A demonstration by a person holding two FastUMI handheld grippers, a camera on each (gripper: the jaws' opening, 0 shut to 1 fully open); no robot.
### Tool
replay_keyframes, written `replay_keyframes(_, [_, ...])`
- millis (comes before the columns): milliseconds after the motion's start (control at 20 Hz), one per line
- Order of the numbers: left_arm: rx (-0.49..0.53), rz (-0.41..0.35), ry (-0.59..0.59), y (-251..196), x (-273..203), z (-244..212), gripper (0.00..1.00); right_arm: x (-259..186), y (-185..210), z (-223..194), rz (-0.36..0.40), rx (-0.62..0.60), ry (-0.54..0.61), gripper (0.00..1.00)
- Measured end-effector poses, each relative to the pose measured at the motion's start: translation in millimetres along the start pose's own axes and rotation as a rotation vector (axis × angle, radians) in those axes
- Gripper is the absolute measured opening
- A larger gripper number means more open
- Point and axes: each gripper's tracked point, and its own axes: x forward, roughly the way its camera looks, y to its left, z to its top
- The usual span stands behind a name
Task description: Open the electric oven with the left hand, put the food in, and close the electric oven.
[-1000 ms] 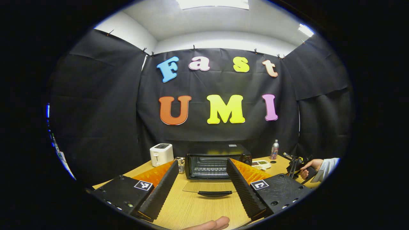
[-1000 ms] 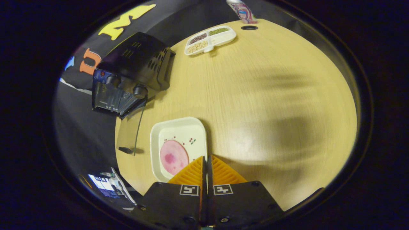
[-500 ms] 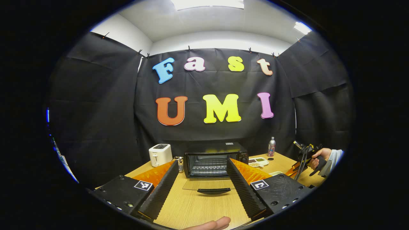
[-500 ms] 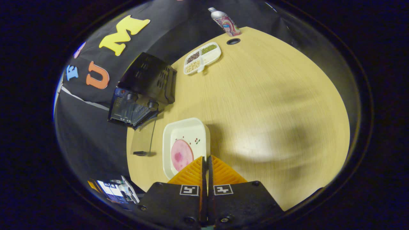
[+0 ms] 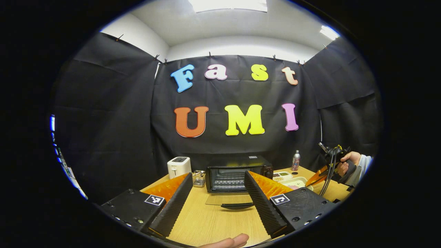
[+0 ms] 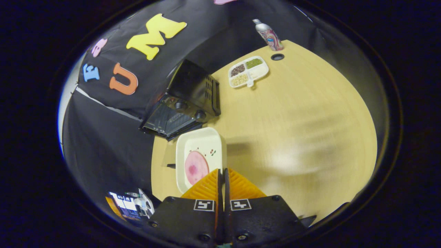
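The oven (image 5: 237,174) is seen at the back of the bench (image 5: 213,220), in front of the black cloth wall, with its glass door (image 5: 229,199) dropped flat onto the bench and the wire rack inside exposed. In the right gripper view the oven (image 6: 187,103) is seen from above and from one side, its two knobs visible on the front panel.

The left tongs (image 5: 215,199) are held spread wide apart in front of the oven, with nothing between them; the door handle is seen in the gap, farther off.

The right tongs (image 6: 222,177) are clenched on the near edge of a white plate (image 6: 203,144), which carries a round pink slice of food (image 6: 196,167). The plate is seen just in front of the oven's open mouth, to the side of its knobs.

To the oven's left a white toaster (image 5: 178,166) is stood. To the oven's right a divided snack tray (image 6: 248,71) and a bottle (image 6: 268,34) are found.

The hand (image 5: 344,165) holding the right tongs is seen at the right of the oven, above the bench.
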Motion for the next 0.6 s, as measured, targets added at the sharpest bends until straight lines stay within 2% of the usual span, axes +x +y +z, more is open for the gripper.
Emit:
replay_keyframes(150, [0.013,0.022,0.006,14.3,-0.6,-3.0,0.95,13.2,28.2,-2.7,0.027,-0.004,0.004,0.04])
replay_keyframes(200, [0.015,0.027,0.007,17.7,-1.8,-4.4,0.95,20.2,36.5,-3.4,0.033,0.001,0.009,0.01])
replay_keyframes(350, [0.018,0.038,0.006,28.5,-3.1,-6.0,0.95,43.7,54.3,-6.6,0.029,0.012,0.017,0.01])
replay_keyframes(600, [0.025,0.060,0.000,46.4,-4.8,-5.5,0.95,89.9,90.3,-6.2,0.032,0.069,-0.030,0.01])
